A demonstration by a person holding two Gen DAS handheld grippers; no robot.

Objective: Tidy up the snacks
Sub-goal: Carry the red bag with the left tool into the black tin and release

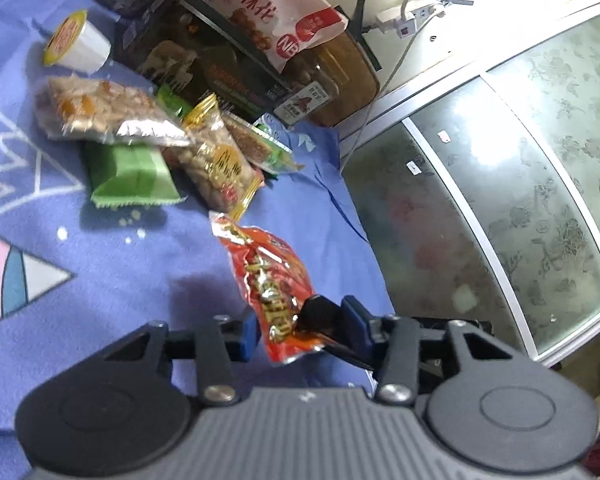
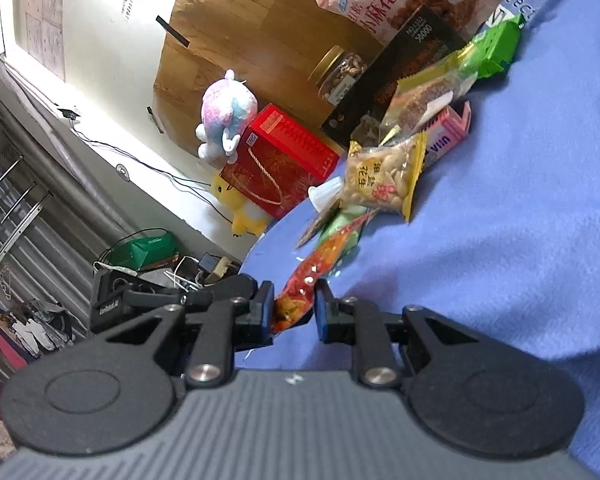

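A: Between the fingers of both grippers, what is there?

B: One red snack packet (image 1: pixel 274 280). The left gripper (image 1: pixel 300 330) has its fingers narrow around the near end; whether they press it, I cannot tell. The right gripper (image 2: pixel 292 312) also has the packet between narrow fingers.

A: And the surface?

B: A blue-purple blanket (image 1: pixel 100 248) with a cartoon print. Further on it lie a peanut packet (image 2: pixel 384 178), a green wrapper (image 1: pixel 134 178) and a white jelly cup (image 1: pixel 78 40).

A: The room behind?

B: A red gift box (image 2: pixel 284 160), a plush toy (image 2: pixel 226 114), a wooden board (image 2: pixel 236 36), and frosted glass doors (image 1: pixel 520 184).
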